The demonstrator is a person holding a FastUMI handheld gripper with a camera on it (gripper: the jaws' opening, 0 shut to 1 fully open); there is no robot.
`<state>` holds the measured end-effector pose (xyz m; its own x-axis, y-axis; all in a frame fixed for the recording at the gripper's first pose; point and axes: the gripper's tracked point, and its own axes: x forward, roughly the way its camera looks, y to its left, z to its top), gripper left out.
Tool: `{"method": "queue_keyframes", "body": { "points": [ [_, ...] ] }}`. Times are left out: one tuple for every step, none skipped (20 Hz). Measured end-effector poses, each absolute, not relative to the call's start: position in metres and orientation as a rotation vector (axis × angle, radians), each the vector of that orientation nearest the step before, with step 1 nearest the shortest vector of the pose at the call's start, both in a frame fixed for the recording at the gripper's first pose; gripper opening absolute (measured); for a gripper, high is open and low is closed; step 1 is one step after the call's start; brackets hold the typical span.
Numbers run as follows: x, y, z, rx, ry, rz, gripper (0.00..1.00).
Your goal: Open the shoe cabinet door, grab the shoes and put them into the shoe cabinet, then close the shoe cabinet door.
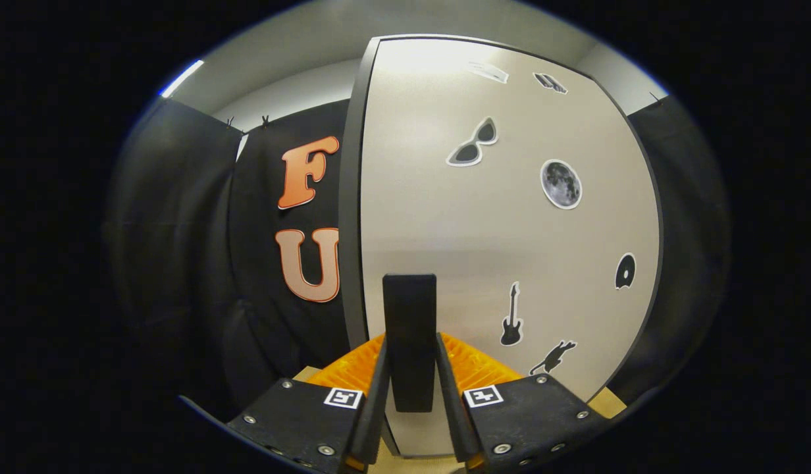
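Lighting is bright and comes from overhead: a ceiling light strip (pixel 182 79) glows past the booth wall. Glare washes the top of the cabinet door (pixel 445 197), fading to soft shade lower down. Fisheye distortion bows the door's edges. Focus is sharp; no motion blur.
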<state>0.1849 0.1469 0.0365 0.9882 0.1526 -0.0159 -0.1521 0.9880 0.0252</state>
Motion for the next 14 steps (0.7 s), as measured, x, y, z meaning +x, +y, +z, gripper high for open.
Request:
{"method": "queue_keyframes", "body": {
  "points": [
    [0.185, 0.147, 0.036, 0.017, 0.016, 0.155, 0.38],
    [0.184, 0.147, 0.036, 0.022, 0.019, 0.159, 0.37],
    [0.183, 0.146, 0.035, 0.031, 0.027, 0.165, 0.36],
    [0.181, 0.146, 0.035, 0.035, 0.037, 0.165, 0.35],
    [0.180, 0.144, 0.035, 0.040, 0.042, 0.157, 0.33],
    [0.177, 0.144, 0.035, 0.041, 0.040, 0.150, 0.33],
    [0.174, 0.142, 0.036, 0.044, 0.040, 0.145, 0.32],
    [0.170, 0.141, 0.037, 0.058, 0.038, 0.138, 0.31],
    [0.167, 0.140, 0.039, 0.060, 0.037, 0.133, 0.31],
    [0.164, 0.140, 0.041, 0.058, 0.034, 0.128, 0.31],
    [0.160, 0.138, 0.041, 0.052, 0.036, 0.124, 0.31],
    [0.156, 0.136, 0.043, 0.053, 0.038, 0.120, 0.31],
    [0.151, 0.134, 0.043, 0.054, 0.042, 0.120, 0.31],
    [0.147, 0.132, 0.045, 0.060, 0.044, 0.121, 0.31]
  ]
}}
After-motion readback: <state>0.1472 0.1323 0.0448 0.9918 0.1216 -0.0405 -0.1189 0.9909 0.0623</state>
